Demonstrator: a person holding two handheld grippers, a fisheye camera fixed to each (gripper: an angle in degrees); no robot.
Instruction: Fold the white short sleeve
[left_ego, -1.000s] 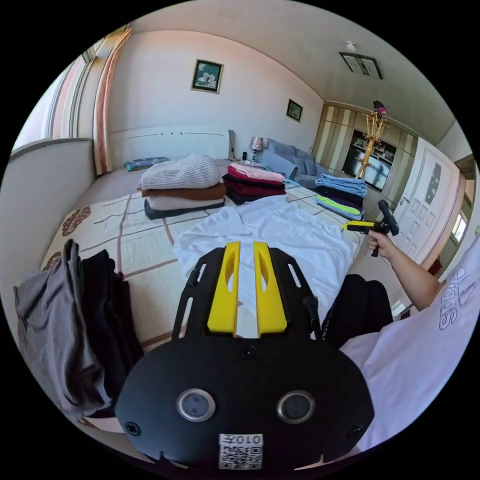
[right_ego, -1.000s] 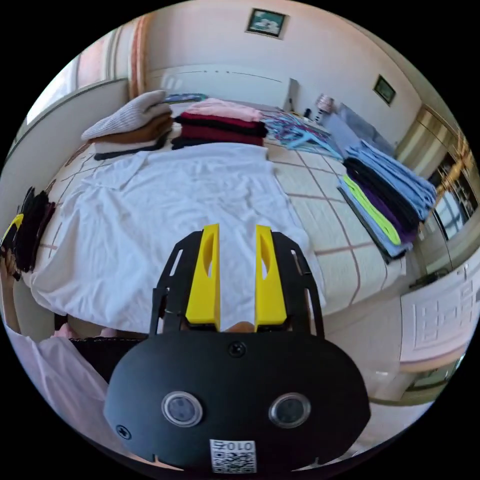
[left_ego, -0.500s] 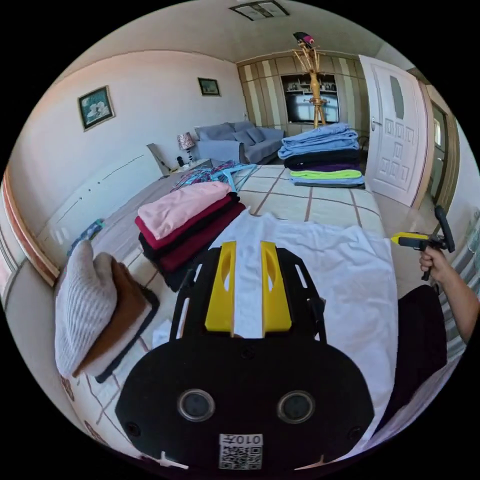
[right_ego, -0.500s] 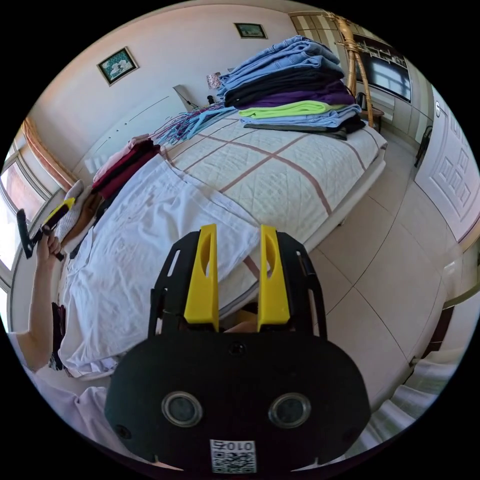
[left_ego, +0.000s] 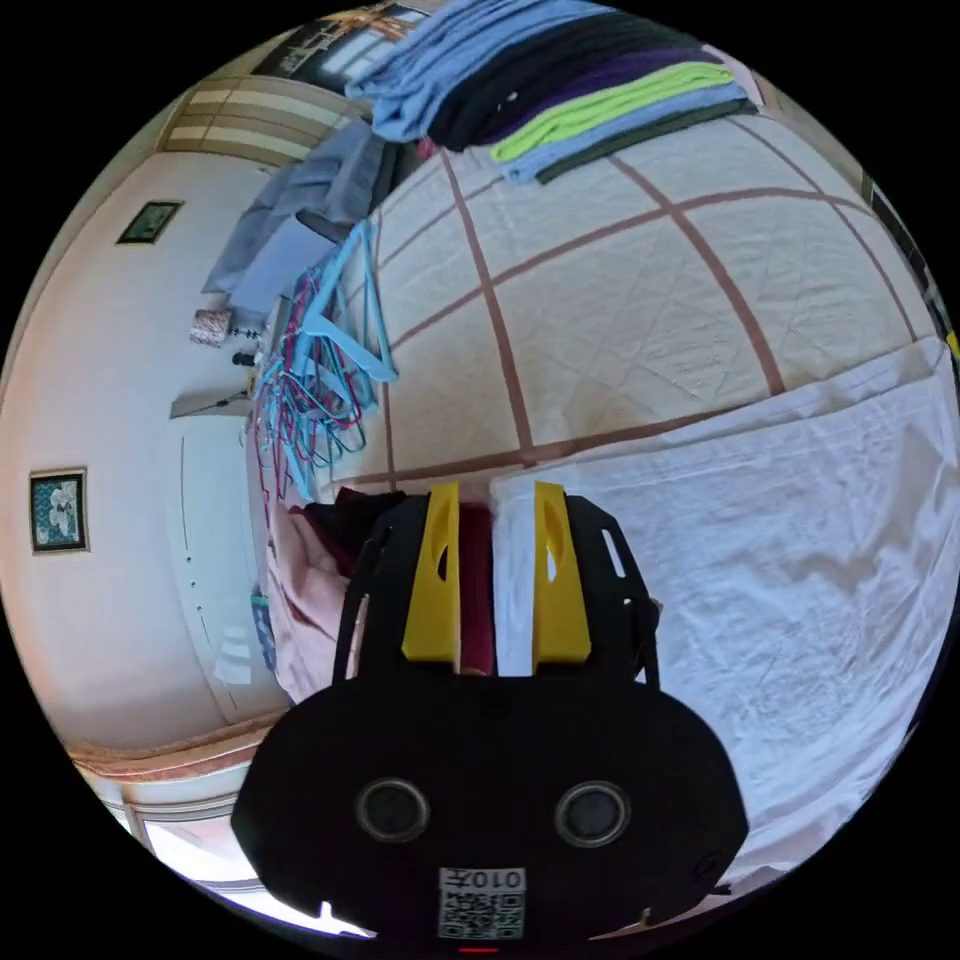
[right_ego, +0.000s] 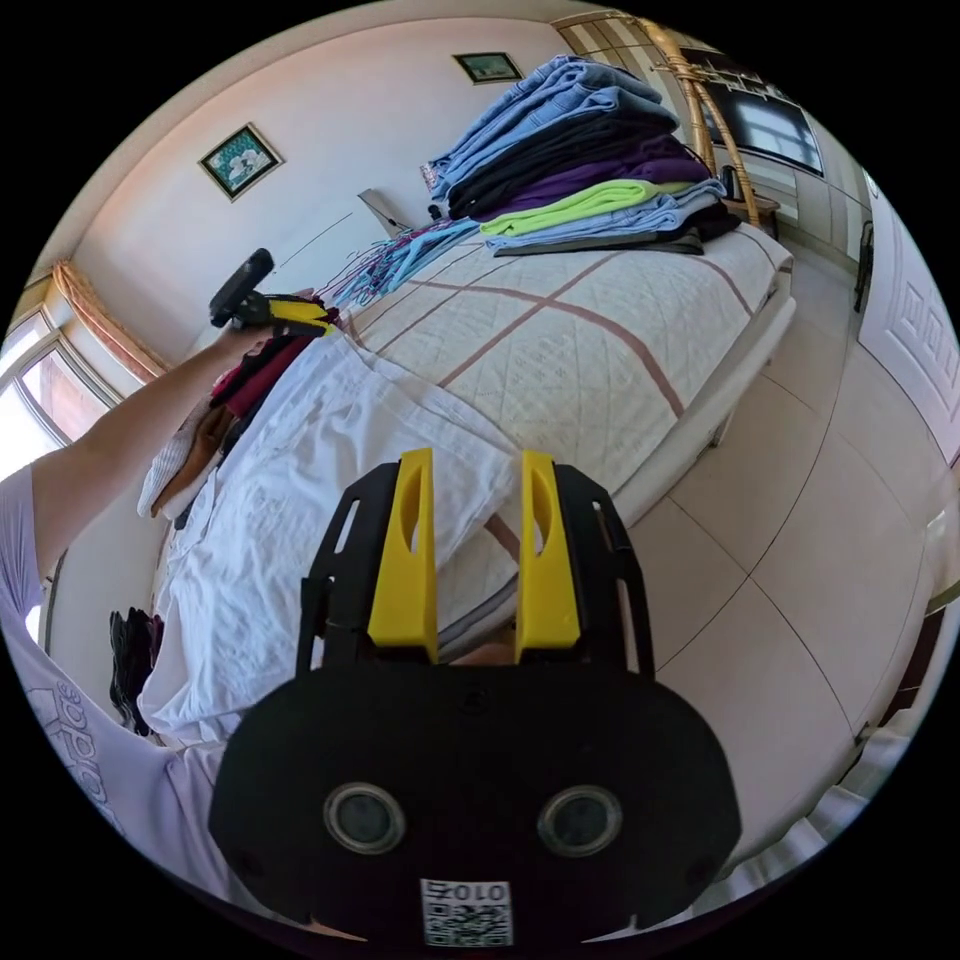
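Closest thing in the right gripper view is the right gripper (right_ego: 473, 470), jaws spread apart with nothing between them, hanging over the near corner of the white short sleeve (right_ego: 300, 480) right at the bed's (right_ego: 620, 350) edge. The shirt is spread flat on the quilted cover, running from that corner away toward the far side of the bed. A bit of tiled floor (right_ego: 800, 560) sits beside the bed.

Further along the shirt, the person's arm (right_ego: 120, 440) reaches across, and the left gripper (right_ego: 300, 315) sits at the shirt's far end, next to the red and pink pile (right_ego: 255, 370). Beyond that there's a taller stack of folded clothes (right_ego: 580, 160), blues, black, purple and a lime green one, sitting on the far part of the bed.

The left gripper view is up close on that far end: the left gripper (left_ego: 495, 490) has its jaws apart too, gripping nothing, hovering right over the shirt's (left_ego: 760, 560) edge where it meets the red and pink pile (left_ego: 310, 580). This view also catches a bunch of blue and pink hangers (left_ego: 320, 380) lying on the bed past the pile, then the same tall stack (left_ego: 560, 70) further off.

No baskets or bins as far as I can see, just piles straight on the bed.
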